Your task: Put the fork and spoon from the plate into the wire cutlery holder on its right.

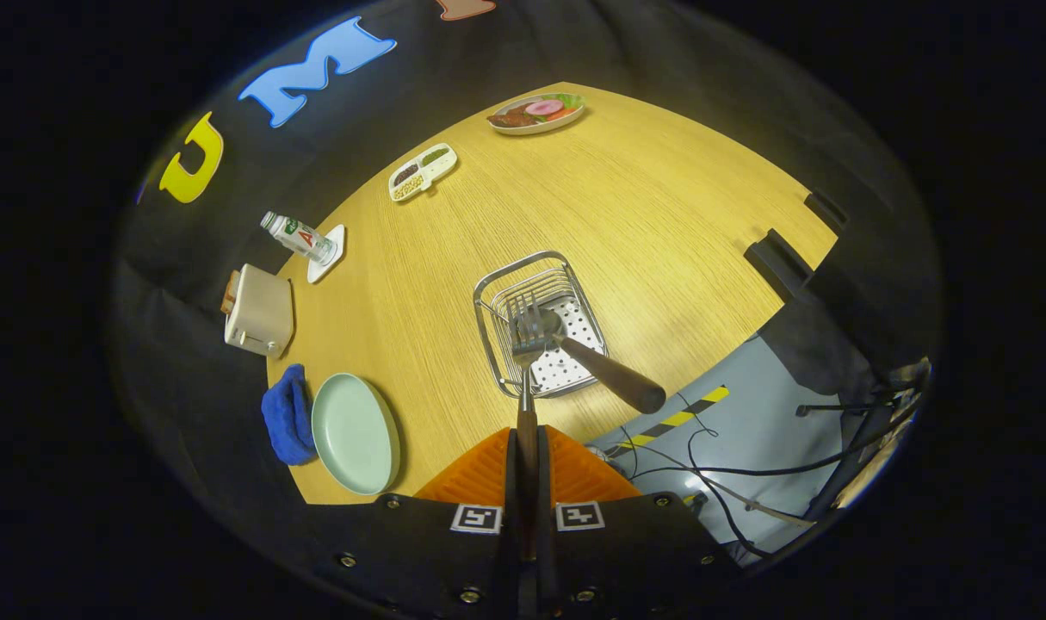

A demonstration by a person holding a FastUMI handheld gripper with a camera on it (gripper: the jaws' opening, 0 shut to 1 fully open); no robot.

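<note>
between the two fingers, at six o'clock from the wire cutlery holder (540,323), gripper (527,456) pinching the dark handle of the fork (529,362), both fingers pressed close against it. fork pointing straight ahead, tines over the holder's open top, near its middle; whether the tines touch anything inside, cannot tell. spoon (596,362) already in the holder, bowl down on the perforated floor, dark handle leaning out over the rim toward four o'clock. holder standing on the wooden table (643,215), close to the table's near edge. pale green plate (355,433) lying at eight o'clock from the holder, well apart from it, bare of cutlery, touching or nearly touching a blue cloth (287,415) on its nine o'clock side. white toaster (259,311) at twelve o'clock from the cloth, near the table's edge. small bottle (298,236) beyond the toaster, tilted over a white coaster (327,253). divided snack tray (423,171) at eleven o'clock from the holder, far across the table. plate of food (537,113) at twelve o'clock, at the far edge. off the table at four o'clock, grey floor (746,430) with black cables (729,472) and a strip of yellow-and-black tape (677,419).
</note>
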